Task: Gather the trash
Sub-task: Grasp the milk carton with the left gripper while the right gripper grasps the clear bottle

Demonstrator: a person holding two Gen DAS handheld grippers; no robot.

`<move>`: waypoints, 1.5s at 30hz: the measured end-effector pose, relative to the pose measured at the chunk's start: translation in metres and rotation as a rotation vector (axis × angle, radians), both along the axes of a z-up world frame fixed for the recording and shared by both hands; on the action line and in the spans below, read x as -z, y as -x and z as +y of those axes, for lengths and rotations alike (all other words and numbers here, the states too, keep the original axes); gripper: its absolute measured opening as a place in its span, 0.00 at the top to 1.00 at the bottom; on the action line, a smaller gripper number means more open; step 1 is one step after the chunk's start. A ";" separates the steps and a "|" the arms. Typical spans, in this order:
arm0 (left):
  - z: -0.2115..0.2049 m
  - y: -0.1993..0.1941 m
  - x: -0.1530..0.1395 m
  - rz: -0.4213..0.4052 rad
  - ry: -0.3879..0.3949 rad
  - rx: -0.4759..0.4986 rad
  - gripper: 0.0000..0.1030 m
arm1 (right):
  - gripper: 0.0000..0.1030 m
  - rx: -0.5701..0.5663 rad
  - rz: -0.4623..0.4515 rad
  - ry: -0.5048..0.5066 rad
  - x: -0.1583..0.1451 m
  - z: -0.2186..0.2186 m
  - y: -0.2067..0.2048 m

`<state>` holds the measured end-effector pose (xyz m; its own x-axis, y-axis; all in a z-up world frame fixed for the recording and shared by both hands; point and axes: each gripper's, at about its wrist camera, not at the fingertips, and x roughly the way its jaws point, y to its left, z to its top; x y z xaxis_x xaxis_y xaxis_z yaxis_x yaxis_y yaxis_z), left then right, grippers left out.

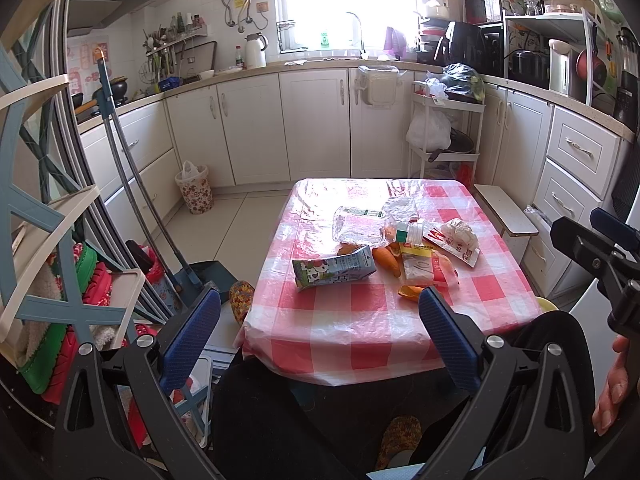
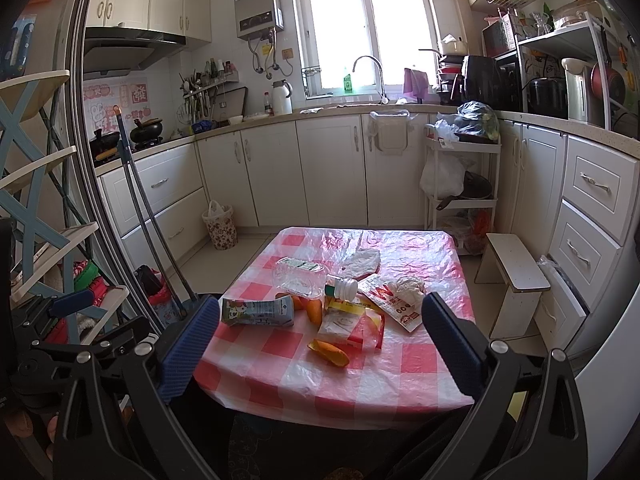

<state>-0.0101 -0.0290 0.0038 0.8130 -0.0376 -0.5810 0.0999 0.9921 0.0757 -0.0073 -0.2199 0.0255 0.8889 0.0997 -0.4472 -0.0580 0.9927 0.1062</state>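
Between the spread blue pads of the left gripper (image 1: 320,336) and right gripper (image 2: 320,344), both released, empty and short of the table (image 1: 352,344): one heap of trash mid-cloth. Contents: flattened carton (image 2: 256,313), light, creased, best pinched across its flat body; clear bottle (image 2: 304,280) on its side, light, slick, likely to roll, best taken at the neck. Also peel (image 2: 329,352), soft and limp; crumpled wrappers (image 2: 400,306), featherweight, any fold serves.
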 end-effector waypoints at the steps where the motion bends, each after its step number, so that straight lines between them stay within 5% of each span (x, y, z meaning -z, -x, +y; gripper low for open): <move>1: 0.002 0.000 0.000 0.000 0.000 0.001 0.07 | 0.05 -0.001 0.000 0.000 0.000 0.000 0.000; 11: 0.023 -0.019 0.019 0.047 0.033 -0.030 0.07 | 0.06 0.021 0.006 0.014 0.005 -0.009 -0.009; 19: 0.042 -0.067 0.062 0.135 0.050 -0.030 0.07 | 0.06 0.016 0.127 -0.006 0.041 -0.022 -0.053; 23: 0.035 -0.091 0.082 0.124 -0.025 0.024 0.07 | 0.06 -0.027 0.190 -0.001 0.059 -0.022 -0.078; 29: 0.000 -0.129 0.104 0.058 -0.299 0.193 0.07 | 0.06 -0.112 0.253 0.110 0.072 -0.025 -0.127; 34: -0.026 -0.159 0.128 0.064 -0.447 0.338 0.07 | 0.06 -0.229 0.324 0.220 0.085 -0.009 -0.196; 45: -0.049 -0.192 0.162 0.088 -0.504 0.522 0.09 | 0.06 -0.556 0.562 0.353 0.144 0.069 -0.319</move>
<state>0.1823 -0.0777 -0.1584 0.7119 -0.1186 -0.6922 0.5773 0.6601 0.4806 0.3113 -0.1506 -0.1190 0.3903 0.2271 -0.8923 -0.5759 0.8163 -0.0442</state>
